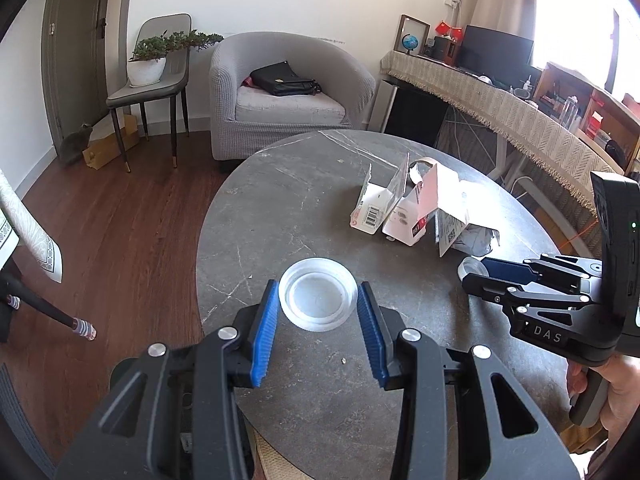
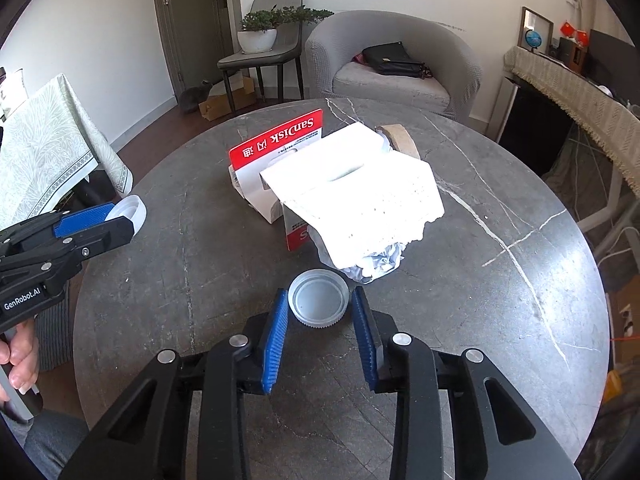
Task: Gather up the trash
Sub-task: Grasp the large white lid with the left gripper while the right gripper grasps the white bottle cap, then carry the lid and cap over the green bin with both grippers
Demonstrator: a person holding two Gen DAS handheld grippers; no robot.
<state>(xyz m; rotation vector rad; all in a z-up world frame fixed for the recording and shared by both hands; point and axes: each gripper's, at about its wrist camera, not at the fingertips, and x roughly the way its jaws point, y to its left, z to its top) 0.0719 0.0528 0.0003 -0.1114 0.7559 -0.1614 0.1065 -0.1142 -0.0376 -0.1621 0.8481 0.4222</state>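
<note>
- Bracketing a translucent round plastic lid (image 1: 317, 299), the left claw (image 1: 317, 304) has its blue ribbed pads on either side of the rim; whether they actually press it I cannot tell, though the lid sits squarely between them.
- The right claw (image 2: 319, 304) frames a second, smaller greyish round plastic cap (image 2: 319, 298) the same way, with a sliver of gap showing at each pad, so it looks released rather than clenched.
- Both caps lie open side up on the dark grey marble-veined round bench (image 1: 304, 184), near its front edge, well apart from each other.
- Behind the cap lies the rest of the trash: a red-and-white torn cardboard memory-card package (image 2: 280, 152), a white folded card sleeve (image 2: 360, 188) and a crumpled white paper wad (image 2: 380, 264), all touching in one heap.
- To do this well, I'd say each claw should stay level, close on the widest part of the rim, and squeeze gently, since thin plastic may flex and pop out.
- Lifting straight up would avoid dragging the right cap into the paper wad just beside it.
</note>
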